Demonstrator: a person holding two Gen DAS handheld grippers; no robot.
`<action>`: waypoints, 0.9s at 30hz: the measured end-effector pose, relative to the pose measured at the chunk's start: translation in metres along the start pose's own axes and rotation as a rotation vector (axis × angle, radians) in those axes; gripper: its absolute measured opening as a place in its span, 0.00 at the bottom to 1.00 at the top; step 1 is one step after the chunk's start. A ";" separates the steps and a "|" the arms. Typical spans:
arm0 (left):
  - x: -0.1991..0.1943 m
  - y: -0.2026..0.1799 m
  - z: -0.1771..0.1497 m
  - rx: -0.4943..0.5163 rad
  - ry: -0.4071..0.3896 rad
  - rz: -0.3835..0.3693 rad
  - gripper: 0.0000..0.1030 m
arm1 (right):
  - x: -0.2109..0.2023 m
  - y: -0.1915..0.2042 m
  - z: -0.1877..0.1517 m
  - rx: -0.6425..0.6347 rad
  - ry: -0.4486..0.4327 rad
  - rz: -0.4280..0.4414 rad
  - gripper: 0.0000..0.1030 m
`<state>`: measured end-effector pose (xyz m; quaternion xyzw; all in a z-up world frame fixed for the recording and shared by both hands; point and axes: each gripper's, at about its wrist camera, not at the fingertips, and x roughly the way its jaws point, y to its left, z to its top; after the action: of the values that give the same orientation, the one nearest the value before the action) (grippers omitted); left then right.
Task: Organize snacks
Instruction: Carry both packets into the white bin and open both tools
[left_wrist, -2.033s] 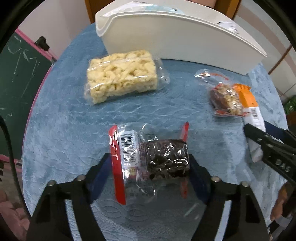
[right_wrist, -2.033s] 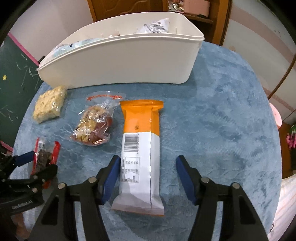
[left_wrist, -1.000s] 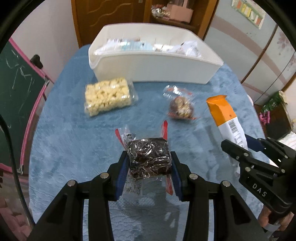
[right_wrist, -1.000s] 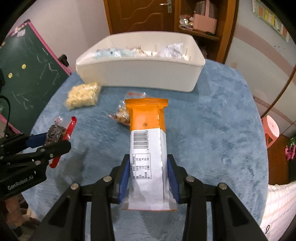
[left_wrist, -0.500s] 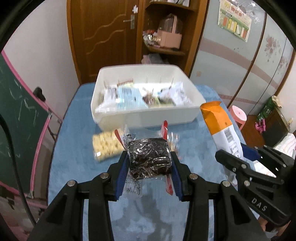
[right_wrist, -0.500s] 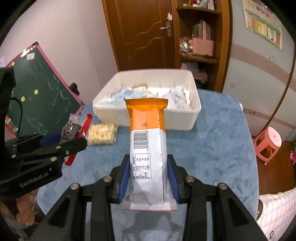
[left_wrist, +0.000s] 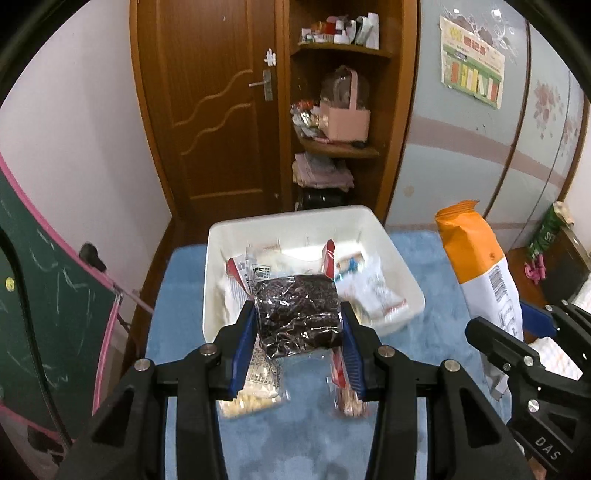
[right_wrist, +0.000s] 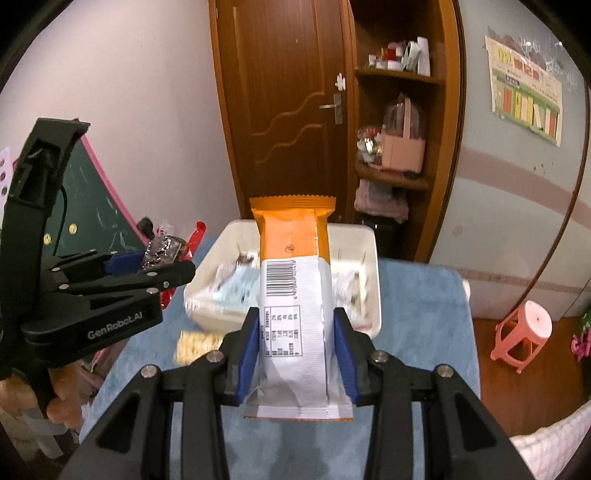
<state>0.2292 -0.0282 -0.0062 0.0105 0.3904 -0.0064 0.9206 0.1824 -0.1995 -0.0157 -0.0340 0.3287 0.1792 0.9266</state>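
My left gripper (left_wrist: 298, 325) is shut on a clear packet of dark dried fruit (left_wrist: 297, 314) with red edges, held in the air before the white bin (left_wrist: 402, 273). My right gripper (right_wrist: 295, 332) is shut on a long orange and white snack packet (right_wrist: 291, 295), also lifted, its orange top over the white bin (right_wrist: 371, 258). The bin holds several wrapped snacks. From the left wrist view the orange packet (left_wrist: 480, 266) and right gripper (left_wrist: 532, 332) show at the right. In the right wrist view the left gripper (right_wrist: 147, 262) with the dark packet (right_wrist: 162, 247) is at the left.
On the blue tablecloth (left_wrist: 295, 443) lie a pale puffed snack pack (left_wrist: 247, 398) and a small nut pack (left_wrist: 349, 402), below my left fingers. The puffed pack (right_wrist: 194, 343) also shows beside the bin. A green chalkboard (left_wrist: 44, 325) stands left, a pink stool (right_wrist: 524, 332) right, a door and shelves behind.
Both grippers have risen with their packets and tilted up, so the bin's inside and the room behind came into view. The loose packs on the cloth now sit under the left fingers.
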 end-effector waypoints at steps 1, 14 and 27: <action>0.001 0.000 0.007 0.001 -0.007 0.005 0.40 | 0.001 -0.002 0.008 0.000 -0.009 -0.005 0.38; 0.026 -0.015 0.102 0.018 -0.081 0.042 0.40 | 0.029 -0.020 0.103 0.011 -0.086 -0.104 0.38; 0.088 0.003 0.135 -0.062 -0.014 0.041 0.40 | 0.071 -0.033 0.130 0.038 -0.047 -0.130 0.38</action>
<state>0.3875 -0.0292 0.0247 -0.0099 0.3834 0.0246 0.9232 0.3225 -0.1848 0.0398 -0.0332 0.3075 0.1131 0.9442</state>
